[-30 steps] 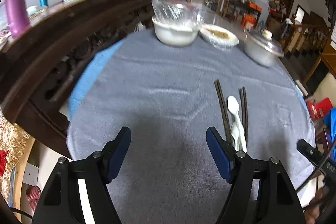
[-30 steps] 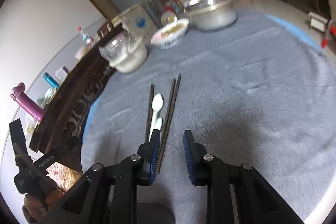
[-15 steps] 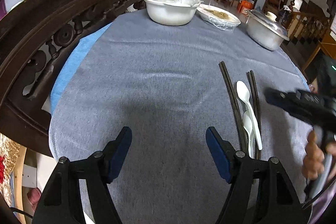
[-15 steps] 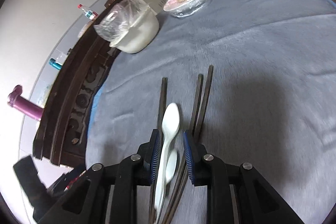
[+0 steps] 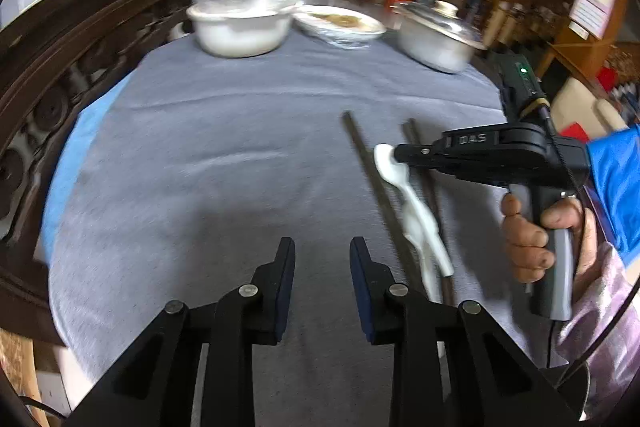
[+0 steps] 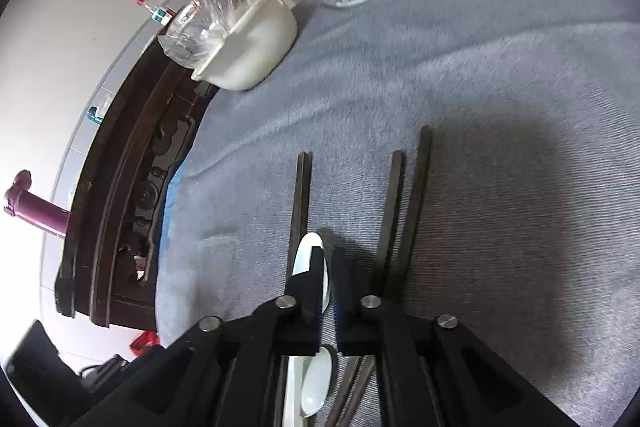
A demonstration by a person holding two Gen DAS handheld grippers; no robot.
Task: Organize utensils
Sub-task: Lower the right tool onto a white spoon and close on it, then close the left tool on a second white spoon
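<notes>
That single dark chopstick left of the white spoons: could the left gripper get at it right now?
Probably yes. The chopstick lies bare on the cloth just right of the left gripper, whose jaws hold nothing. The right gripper is busy on a spoon beside it, so crowding is possible.

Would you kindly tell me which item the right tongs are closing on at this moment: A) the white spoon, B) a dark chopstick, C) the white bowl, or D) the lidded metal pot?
A: the right tongs sit pinched around the bowl end of the white spoon, between the dark chopsticks.
</notes>
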